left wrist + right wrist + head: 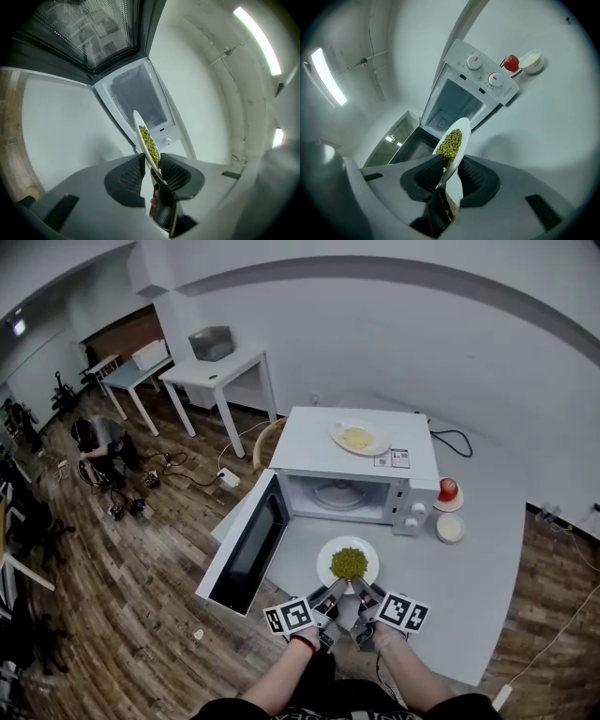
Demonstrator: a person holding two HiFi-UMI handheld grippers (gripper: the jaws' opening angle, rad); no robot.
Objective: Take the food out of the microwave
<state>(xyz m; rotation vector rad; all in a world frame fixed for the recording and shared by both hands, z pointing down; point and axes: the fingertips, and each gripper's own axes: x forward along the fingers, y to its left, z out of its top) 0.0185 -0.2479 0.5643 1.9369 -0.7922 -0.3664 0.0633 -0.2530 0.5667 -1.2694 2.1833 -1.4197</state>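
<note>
LIVE | your left gripper [152, 160]: jaws clamped on near rim of the plate of green peas [348, 562] | your right gripper [451, 161]: jaws gripping same rim | plate outside the open microwave [361, 486], over the bench [473, 582]

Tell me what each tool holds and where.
The left tool and right tool both grip the plate of green food by its near rim, side by side.

Right tool [451, 165] grips plate [465, 125] of peas [451, 143]; microwave [486, 74] open.
</note>
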